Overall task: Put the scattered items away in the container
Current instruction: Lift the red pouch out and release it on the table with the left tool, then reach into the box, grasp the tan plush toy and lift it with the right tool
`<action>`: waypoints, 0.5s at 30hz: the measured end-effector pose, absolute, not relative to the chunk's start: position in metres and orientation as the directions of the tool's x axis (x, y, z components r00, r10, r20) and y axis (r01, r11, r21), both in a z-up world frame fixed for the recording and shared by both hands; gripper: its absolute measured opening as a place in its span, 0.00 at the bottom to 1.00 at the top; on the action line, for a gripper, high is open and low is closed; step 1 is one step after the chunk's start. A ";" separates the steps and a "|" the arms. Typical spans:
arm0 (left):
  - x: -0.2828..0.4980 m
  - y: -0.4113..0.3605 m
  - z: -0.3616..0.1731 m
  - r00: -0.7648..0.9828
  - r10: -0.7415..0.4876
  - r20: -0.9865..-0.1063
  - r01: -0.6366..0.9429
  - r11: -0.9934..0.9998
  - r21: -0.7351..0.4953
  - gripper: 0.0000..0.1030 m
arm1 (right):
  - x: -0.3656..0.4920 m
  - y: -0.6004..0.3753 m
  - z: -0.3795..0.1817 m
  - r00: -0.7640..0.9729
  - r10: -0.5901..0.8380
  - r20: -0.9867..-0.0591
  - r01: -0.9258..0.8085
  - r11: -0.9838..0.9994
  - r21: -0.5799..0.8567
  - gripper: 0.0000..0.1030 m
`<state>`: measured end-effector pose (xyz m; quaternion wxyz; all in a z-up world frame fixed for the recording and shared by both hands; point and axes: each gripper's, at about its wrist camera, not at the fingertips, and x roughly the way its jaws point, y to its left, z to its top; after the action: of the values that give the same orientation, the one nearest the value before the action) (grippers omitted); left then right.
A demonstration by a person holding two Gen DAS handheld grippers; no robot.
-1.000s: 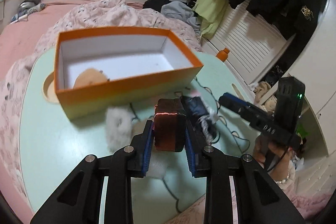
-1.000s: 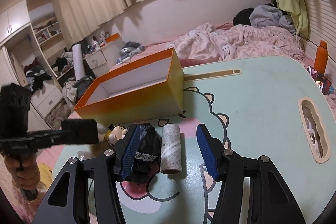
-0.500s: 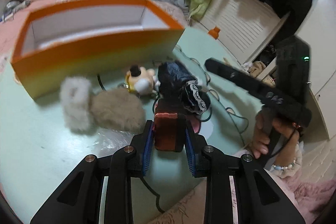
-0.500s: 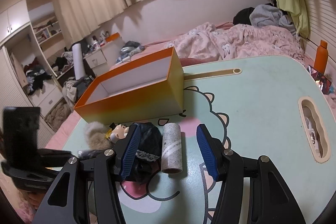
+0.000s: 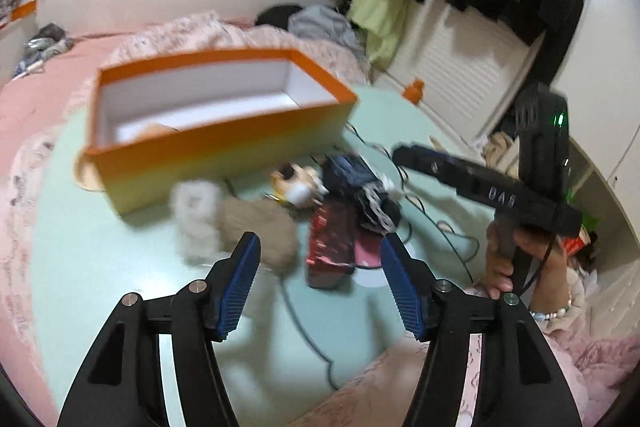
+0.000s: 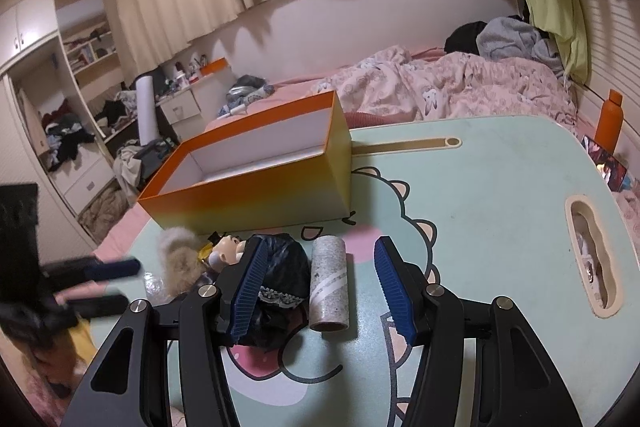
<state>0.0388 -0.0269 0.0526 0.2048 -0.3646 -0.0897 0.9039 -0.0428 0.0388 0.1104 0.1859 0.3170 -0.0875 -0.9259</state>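
Note:
An open orange box [image 5: 224, 143] [image 6: 256, 183] stands on the mint table, with a tan item inside. In front of it lie a furry tan plush [image 5: 256, 227] [image 6: 178, 261], a small doll [image 5: 296, 183] [image 6: 226, 249], a black lace bundle [image 5: 360, 183] [image 6: 282, 267], a dark red block [image 5: 332, 247] and a grey roll [image 6: 329, 283]. My left gripper [image 5: 320, 285] is open and empty above the red block. My right gripper [image 6: 320, 291] is open, with the grey roll between its fingers, not gripped.
A black cable [image 5: 304, 323] runs across the mint table [image 6: 480, 211]. A slot hole [image 6: 592, 259] sits at the table's right. An orange bottle [image 6: 608, 119] stands at the far right edge. A bed with pink bedding [image 6: 440, 87] lies behind.
My left gripper has opened and let go of the dark red block, which now lies on the table, and pulled back. My right gripper has not moved.

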 end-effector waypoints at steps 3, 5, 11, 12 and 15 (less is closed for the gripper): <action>0.040 -0.058 0.060 -0.726 0.342 -0.597 -0.192 -0.934 -0.301 0.61 | -0.044 0.035 0.118 -0.735 -0.402 -0.546 0.302 -0.915 0.267 0.54; 0.039 -0.071 0.061 -0.751 0.265 -0.605 -0.120 -0.956 -0.269 0.61 | -0.048 0.032 0.127 -0.743 -0.400 -0.537 0.313 -0.916 0.250 0.54; 0.029 -0.104 0.041 -0.752 0.079 -0.655 0.041 -0.985 -0.166 0.61 | -0.068 0.003 0.167 -0.742 -0.404 -0.535 0.389 -0.909 0.146 0.54; 0.026 -0.107 0.038 -0.747 0.080 -0.660 0.046 -0.984 -0.171 0.61 | -0.074 -0.006 0.174 -0.734 -0.409 -0.542 0.409 -0.904 0.128 0.54; 0.020 -0.109 0.029 -0.741 0.071 -0.668 0.057 -0.984 -0.168 0.61 | -0.101 -0.041 0.187 -0.665 -0.436 -0.606 0.482 -0.870 0.098 0.54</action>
<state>0.0198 -0.1092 0.0286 0.0039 -0.3600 -0.0888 0.9287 -0.1012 -0.0406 0.1869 0.2520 0.3227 0.0357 -0.9116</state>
